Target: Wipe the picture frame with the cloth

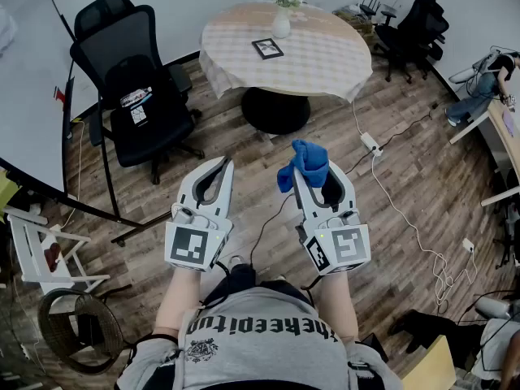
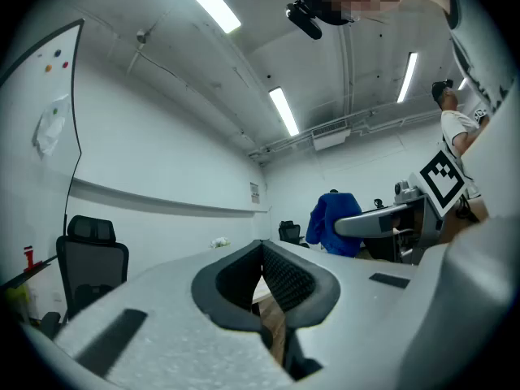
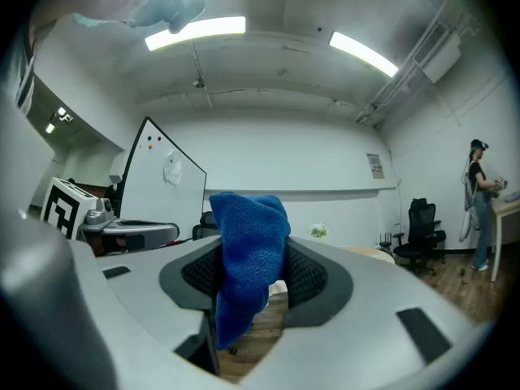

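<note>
L gripper (image 1: pixel 219 171), lower centre-left, jaws pressed together w/ nothing between. R gripper (image 1: pixel 315 177) beside it, centre, pinching blue cloth (image 1: pixel 304 164); cloth sticks up past the tips & hangs down between jaws. Frame (image 1: pixel 267 49) lies flat on round worktop (image 1: pixel 325 59), top centre, well apart from both grippers, near white vase (image 1: pixel 281 24). Black chair (image 1: pixel 134 88) upper left on wood floor (image 1: pixel 406 177).

Open floor (image 1: pixel 244 165) ahead of me, free up to table (image 1: pixel 325 59). Chair (image 1: pixel 134 96) blocks my left. Cable (image 1: pixel 398 210) trails over floor at right. On tabletop, vase (image 1: pixel 281 24) just behind frame (image 1: pixel 267 49); free room right of frame.
</note>
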`<action>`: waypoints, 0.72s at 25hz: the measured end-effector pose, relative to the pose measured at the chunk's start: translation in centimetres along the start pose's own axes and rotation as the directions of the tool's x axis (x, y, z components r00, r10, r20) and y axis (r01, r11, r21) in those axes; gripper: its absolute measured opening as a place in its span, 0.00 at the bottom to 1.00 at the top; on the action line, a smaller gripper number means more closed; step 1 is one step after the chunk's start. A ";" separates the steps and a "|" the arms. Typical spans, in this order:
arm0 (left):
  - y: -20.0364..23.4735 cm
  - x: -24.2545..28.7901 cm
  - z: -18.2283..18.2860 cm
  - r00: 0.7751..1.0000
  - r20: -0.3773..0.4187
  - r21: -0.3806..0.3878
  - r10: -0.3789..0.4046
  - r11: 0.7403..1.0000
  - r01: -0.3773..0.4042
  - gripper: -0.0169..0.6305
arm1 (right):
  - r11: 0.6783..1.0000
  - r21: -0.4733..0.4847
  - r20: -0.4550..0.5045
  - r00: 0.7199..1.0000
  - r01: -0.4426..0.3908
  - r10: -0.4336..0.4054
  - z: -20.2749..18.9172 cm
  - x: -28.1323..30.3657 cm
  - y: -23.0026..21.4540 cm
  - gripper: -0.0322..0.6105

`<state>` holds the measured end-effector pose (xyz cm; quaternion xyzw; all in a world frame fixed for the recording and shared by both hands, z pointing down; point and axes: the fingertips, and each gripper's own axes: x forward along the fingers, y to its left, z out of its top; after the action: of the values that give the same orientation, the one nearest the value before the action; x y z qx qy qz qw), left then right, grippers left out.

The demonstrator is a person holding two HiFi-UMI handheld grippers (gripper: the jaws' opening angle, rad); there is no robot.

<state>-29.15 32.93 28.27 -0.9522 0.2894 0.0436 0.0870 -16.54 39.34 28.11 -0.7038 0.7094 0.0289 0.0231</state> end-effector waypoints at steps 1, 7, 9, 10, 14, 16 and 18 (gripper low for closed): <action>-0.1 0.1 0.2 1.000 -0.007 -0.003 0.003 1.000 -0.003 0.05 | 1.000 0.001 0.001 1.000 0.002 -0.002 0.1 -0.2 -0.1 0.35; -0.8 0.6 0.5 1.000 0.015 -0.009 -0.016 1.000 0.016 0.05 | 1.000 -0.002 -0.002 1.000 0.000 0.000 0.2 -0.3 -0.7 0.35; -0.8 0.7 0.5 1.000 0.012 -0.007 -0.019 1.000 0.019 0.05 | 1.000 0.001 -0.001 1.000 0.000 0.000 0.3 -0.2 -0.7 0.35; -0.7 0.7 0.6 1.000 0.011 -0.007 -0.019 1.000 0.019 0.05 | 1.000 0.002 0.000 1.000 0.001 -0.001 0.3 -0.1 -0.6 0.35; -0.4 0.7 0.6 1.000 0.019 -0.006 -0.019 1.000 0.019 0.05 | 1.000 -0.004 0.002 1.000 -0.002 0.002 0.3 0.1 -0.4 0.35; -0.1 0.6 0.5 1.000 0.015 -0.009 -0.013 1.000 0.013 0.05 | 1.000 -0.008 0.002 1.000 -0.004 0.004 0.2 0.3 -0.2 0.35; 0.4 0.7 0.5 1.000 0.013 -0.010 -0.010 1.000 0.010 0.05 | 1.000 -0.011 0.003 1.000 -0.003 0.003 0.1 0.6 0.0 0.35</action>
<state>-28.80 32.32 27.58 -0.9538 0.2839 0.0508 0.0844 -16.56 38.74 27.92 -0.7027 0.7104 0.0336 0.0203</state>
